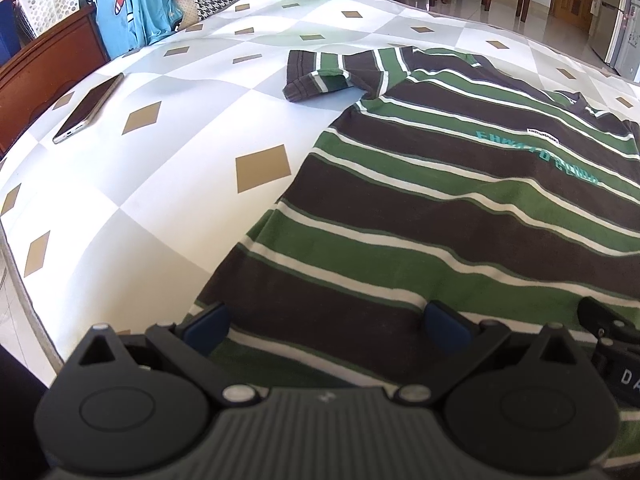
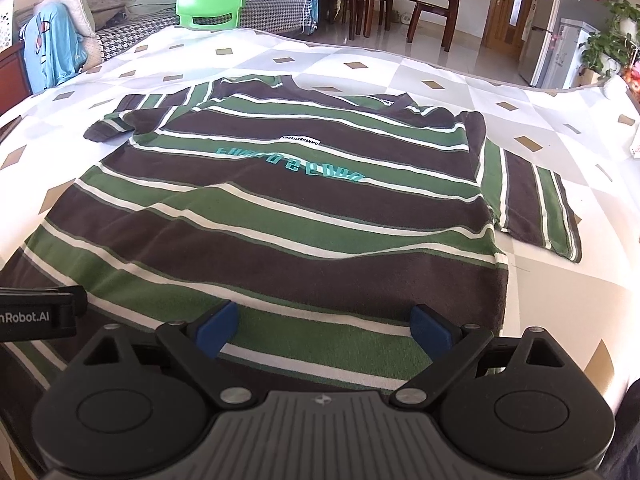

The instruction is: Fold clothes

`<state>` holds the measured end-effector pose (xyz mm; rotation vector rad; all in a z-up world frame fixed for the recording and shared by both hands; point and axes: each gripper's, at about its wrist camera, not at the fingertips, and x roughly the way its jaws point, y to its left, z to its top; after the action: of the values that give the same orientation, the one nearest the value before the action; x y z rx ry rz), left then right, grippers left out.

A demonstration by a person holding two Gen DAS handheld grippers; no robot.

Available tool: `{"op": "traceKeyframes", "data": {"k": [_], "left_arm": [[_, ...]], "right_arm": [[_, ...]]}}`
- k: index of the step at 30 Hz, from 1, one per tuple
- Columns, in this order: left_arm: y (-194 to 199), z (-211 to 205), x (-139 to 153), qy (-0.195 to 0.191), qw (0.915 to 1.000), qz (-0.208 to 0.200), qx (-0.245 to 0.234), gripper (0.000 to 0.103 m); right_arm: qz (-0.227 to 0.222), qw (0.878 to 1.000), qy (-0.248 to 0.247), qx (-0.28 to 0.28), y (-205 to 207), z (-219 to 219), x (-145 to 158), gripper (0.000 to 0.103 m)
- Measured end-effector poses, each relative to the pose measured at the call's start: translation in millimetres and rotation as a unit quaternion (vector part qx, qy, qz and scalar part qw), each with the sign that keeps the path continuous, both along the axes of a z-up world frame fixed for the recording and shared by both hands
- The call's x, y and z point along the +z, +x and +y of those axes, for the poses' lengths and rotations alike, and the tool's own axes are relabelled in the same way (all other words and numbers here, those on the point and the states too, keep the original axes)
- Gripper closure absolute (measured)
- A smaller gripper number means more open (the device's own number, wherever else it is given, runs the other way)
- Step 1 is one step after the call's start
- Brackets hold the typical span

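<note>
Striped T-shirt [image 2: 280, 208] lies flat, spread on the bench [image 1: 140, 184], collar at 12 o'clock. Left gripper [image 1: 326, 320] and right gripper [image 2: 326, 326] at 6 o'clock above the hem: fingers spread wide, pinching nothing. Phone [image 1: 88, 108] at 10 o'clock.

We find bare tabletop [image 1: 168, 208] left of the striped shirt [image 1: 440, 208]; only a phone [image 1: 90, 106] lies there, well apart from it.

Soft matt knit cloth of the striped shirt [image 2: 280, 216] – smooth patterned tablecloth [image 1: 160, 184] – glossy phone [image 1: 90, 106]
</note>
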<state>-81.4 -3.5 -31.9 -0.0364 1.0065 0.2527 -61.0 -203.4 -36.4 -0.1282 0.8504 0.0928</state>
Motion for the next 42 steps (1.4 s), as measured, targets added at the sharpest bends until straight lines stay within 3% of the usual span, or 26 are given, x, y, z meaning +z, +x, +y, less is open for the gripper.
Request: {"op": "traceKeyframes", "data": {"k": [8, 16, 25, 31, 35, 42], "left_arm": [[-4, -4, 0, -0.009, 0.9999, 0.004, 0.005, 0.000], [-5, -16, 1, -0.014, 0.9993, 0.022, -0.028, 0.000], [-6, -30, 6, -0.017, 0.9946, 0.062, -0.082, 0.000], [1, -30, 9, -0.039, 0.9887, 0.108, -0.096, 0.000], [12, -34, 13, -0.021, 0.9863, 0.130, -0.099, 0.000], [34, -52, 27, 0.014, 0.9823, 0.106, -0.154, 0.000]], "right_arm": [[0.017, 1.000, 0.007, -0.014, -15, -8, 3, 0.009], [0.046, 0.998, 0.011, -0.037, -22, -21, 8, 0.008], [0.074, 0.996, 0.009, -0.043, -14, -25, 14, 0.008], [0.101, 0.994, 0.007, -0.033, -3, -26, 16, 0.008], [0.133, 0.991, 0.006, -0.015, 10, -28, 18, 0.008], [0.135, 0.985, 0.086, -0.064, 31, -63, 30, 0.019]]}}
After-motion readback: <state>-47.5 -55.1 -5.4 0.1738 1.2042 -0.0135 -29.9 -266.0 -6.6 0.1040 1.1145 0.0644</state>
